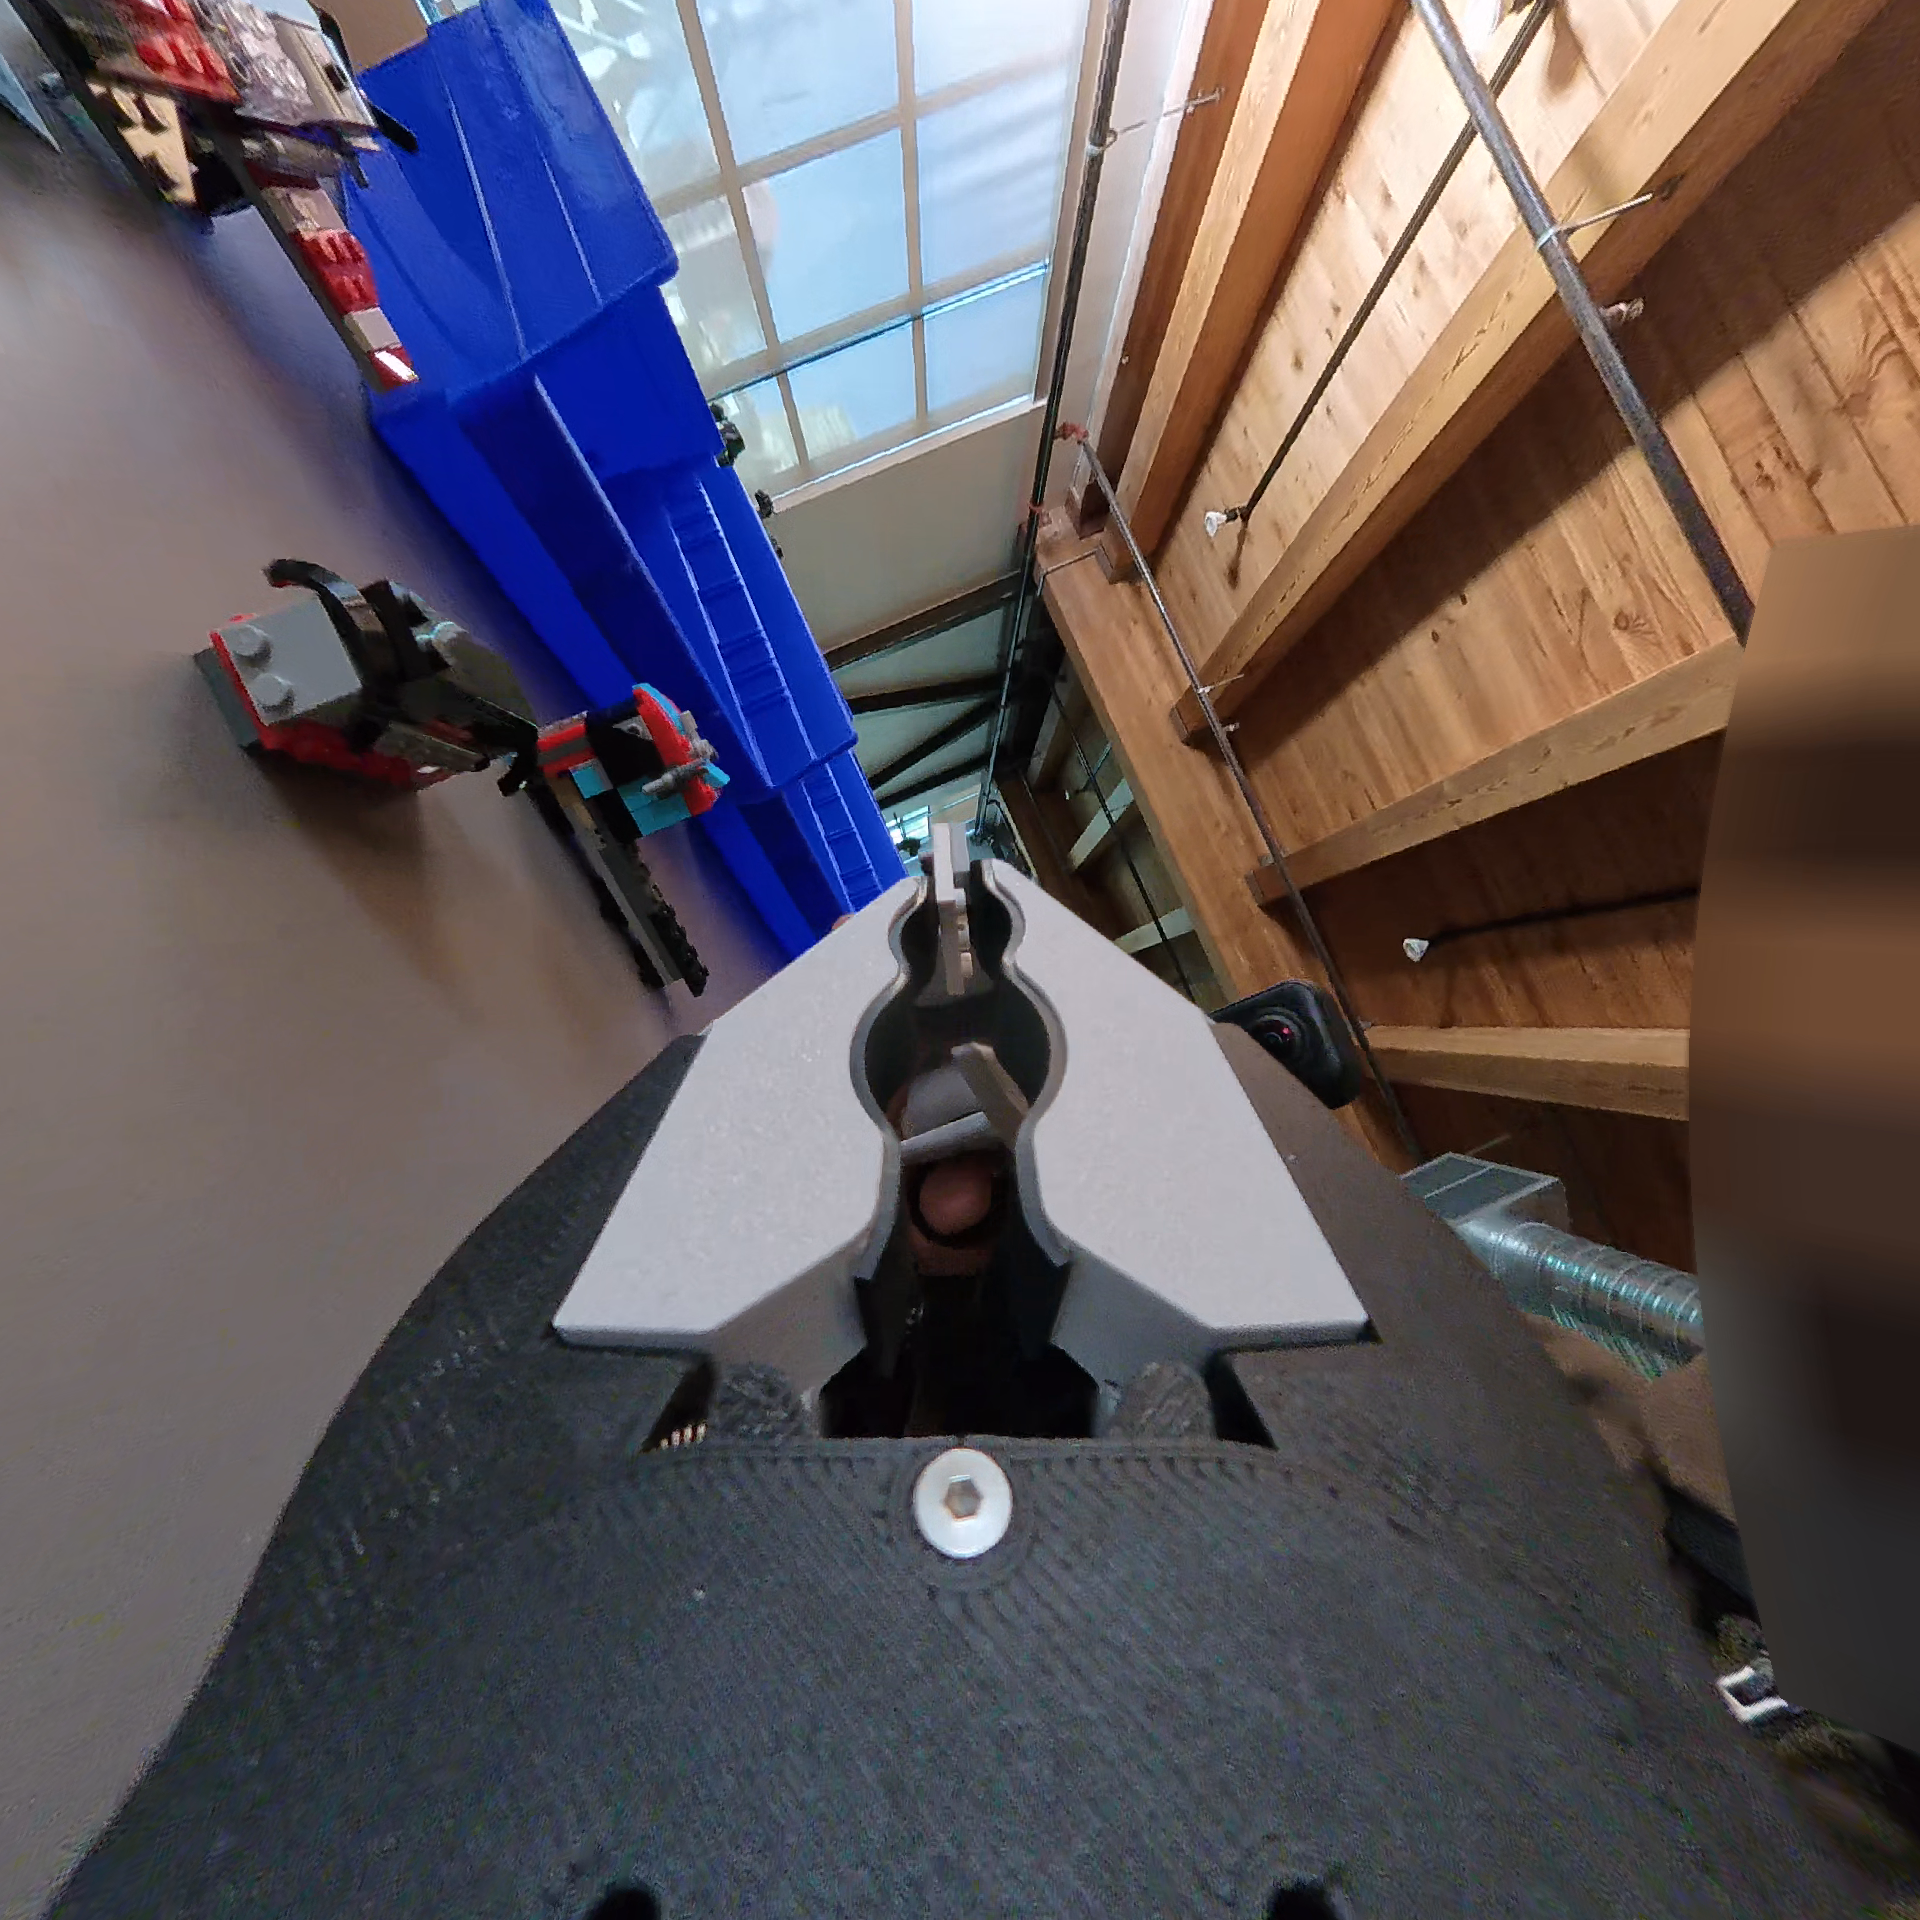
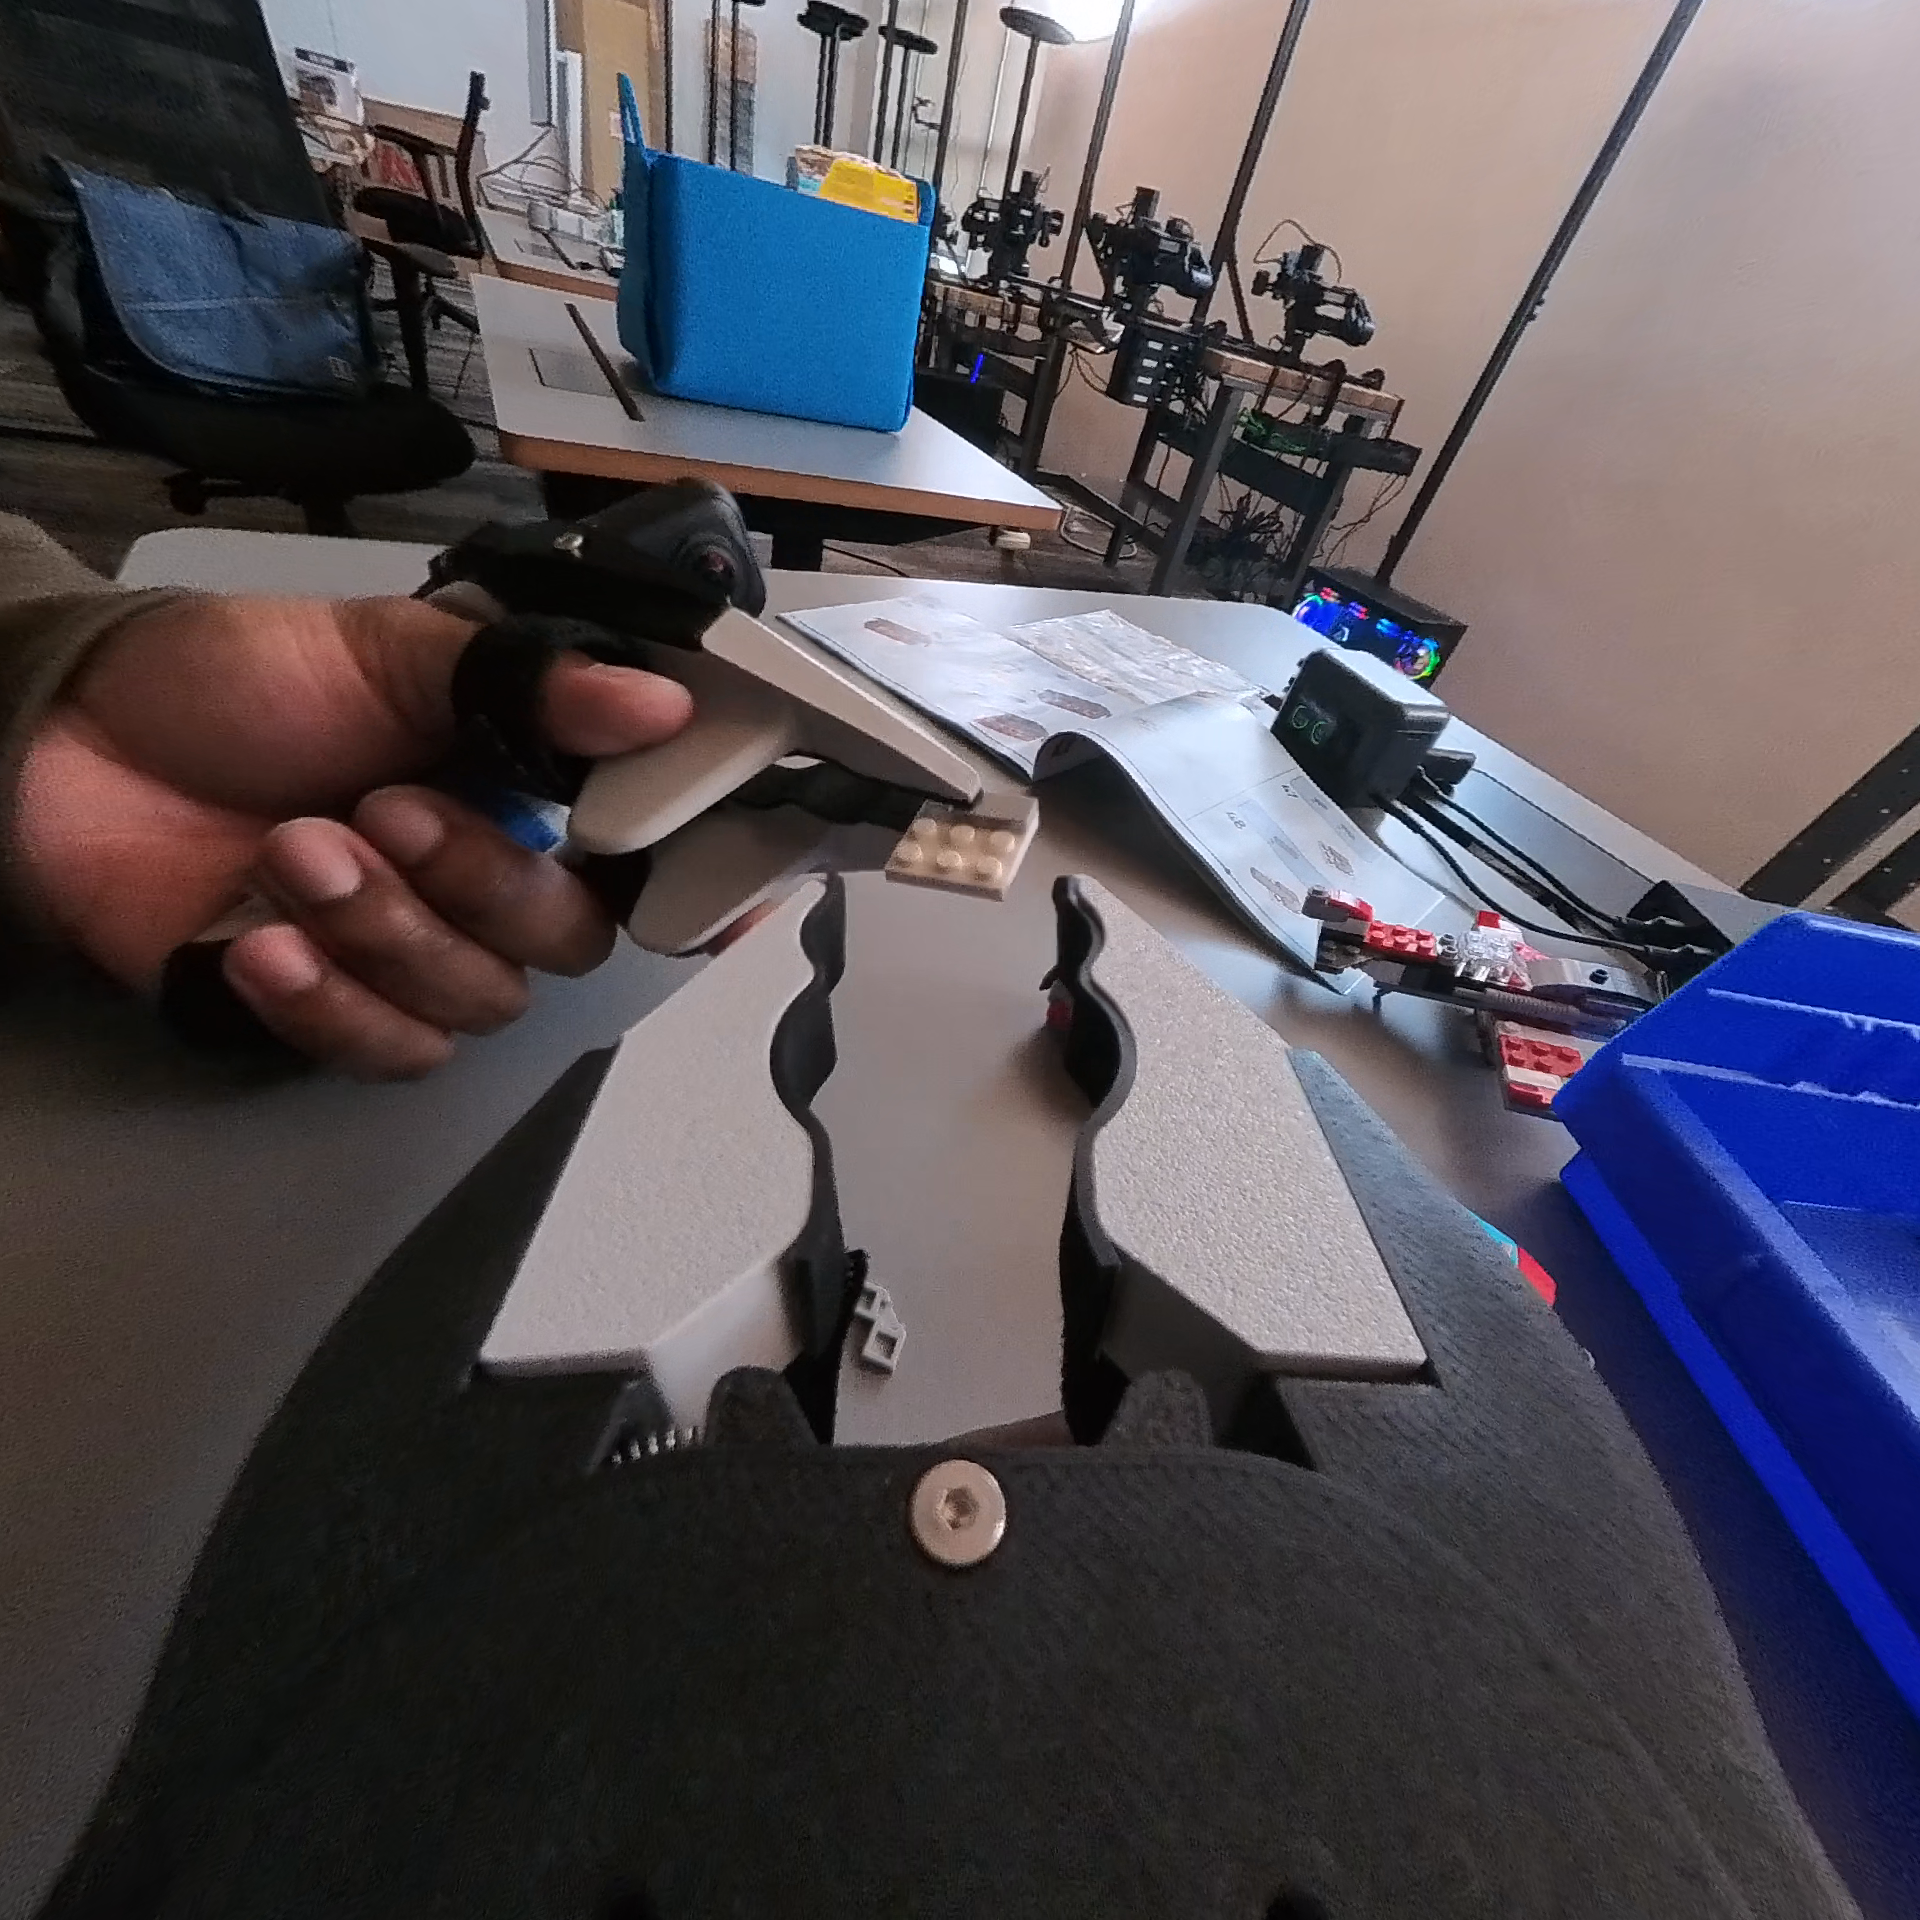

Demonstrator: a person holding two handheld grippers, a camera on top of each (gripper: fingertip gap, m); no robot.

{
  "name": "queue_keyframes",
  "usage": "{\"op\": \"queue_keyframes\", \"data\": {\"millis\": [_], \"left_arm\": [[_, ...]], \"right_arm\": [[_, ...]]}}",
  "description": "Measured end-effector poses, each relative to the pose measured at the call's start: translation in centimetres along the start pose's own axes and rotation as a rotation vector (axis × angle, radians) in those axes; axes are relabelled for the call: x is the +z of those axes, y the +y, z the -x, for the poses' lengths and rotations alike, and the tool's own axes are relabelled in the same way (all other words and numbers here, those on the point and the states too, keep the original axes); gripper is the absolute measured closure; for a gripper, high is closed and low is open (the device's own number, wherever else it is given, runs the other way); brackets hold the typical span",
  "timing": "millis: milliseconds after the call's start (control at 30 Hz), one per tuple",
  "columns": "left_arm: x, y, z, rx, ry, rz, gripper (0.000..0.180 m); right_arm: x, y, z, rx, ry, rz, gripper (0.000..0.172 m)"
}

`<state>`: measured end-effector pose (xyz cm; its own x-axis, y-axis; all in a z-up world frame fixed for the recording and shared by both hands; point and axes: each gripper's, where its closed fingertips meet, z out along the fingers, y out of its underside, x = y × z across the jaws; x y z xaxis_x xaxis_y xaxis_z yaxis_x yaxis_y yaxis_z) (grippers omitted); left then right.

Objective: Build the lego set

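My left gripper (image 1: 951, 883) is shut on a small pale grey studded plate (image 1: 949, 902), seen edge-on between its fingertips. The right wrist view shows the same gripper (image 2: 966, 805) in a person's hand (image 2: 291, 810). It pinches one end of the plate (image 2: 961, 847), which sticks out level above the table. My right gripper (image 2: 940, 904) is open and empty, just below and in front of that plate, above the grey table (image 2: 935, 1091). A small grey piece (image 2: 881, 1335) lies on the table between its fingers. A small red bit (image 2: 1058, 1008) shows by its right finger.
A blue bin (image 2: 1766, 1195) stands at the right, and blue bins (image 1: 623, 468) show in the left wrist view. A red and grey brick model (image 2: 1455, 956) lies beside an open booklet (image 2: 1143, 707). A black device with cables (image 2: 1351, 727) sits behind. Another brick model (image 1: 416, 696) lies on the table. Only a small space, under 4 cm, lies between the two pairs of fingers.
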<state>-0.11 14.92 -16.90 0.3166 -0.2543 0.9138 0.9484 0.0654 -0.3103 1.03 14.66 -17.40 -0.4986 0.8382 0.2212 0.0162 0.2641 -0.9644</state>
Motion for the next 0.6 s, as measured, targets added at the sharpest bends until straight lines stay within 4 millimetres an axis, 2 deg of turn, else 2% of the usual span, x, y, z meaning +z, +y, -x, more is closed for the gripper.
{"op": "queue_keyframes", "data": {"millis": [167,300,400,500,600], "left_arm": [[0.2,0.5,-0.2,-0.018,0.01,-0.022,0.174],[0.4,0.9,-0.1,-0.015,0.006,-0.011,0.174],[0.5,1.0,-0.1,-0.02,0.008,0.002,0.173],[0.8,1.6,-0.3,-0.032,0.025,0.047,0.163],[0.9,1.8,-0.4,-0.027,0.033,0.067,0.163]], "right_arm": [[0.2,-0.1,0.3,-0.03,0.011,-0.002,0.131],[0.0,-0.2,-0.1,-0.03,0.027,-0.011,0.142],[-0.2,-0.2,-0.2,-0.019,0.021,-0.014,0.143],[-0.5,-0.4,-0.6,0.012,0.02,-0.03,0.143],[-0.8,-0.6,-1.0,0.041,0.01,-0.043,0.143]]}}
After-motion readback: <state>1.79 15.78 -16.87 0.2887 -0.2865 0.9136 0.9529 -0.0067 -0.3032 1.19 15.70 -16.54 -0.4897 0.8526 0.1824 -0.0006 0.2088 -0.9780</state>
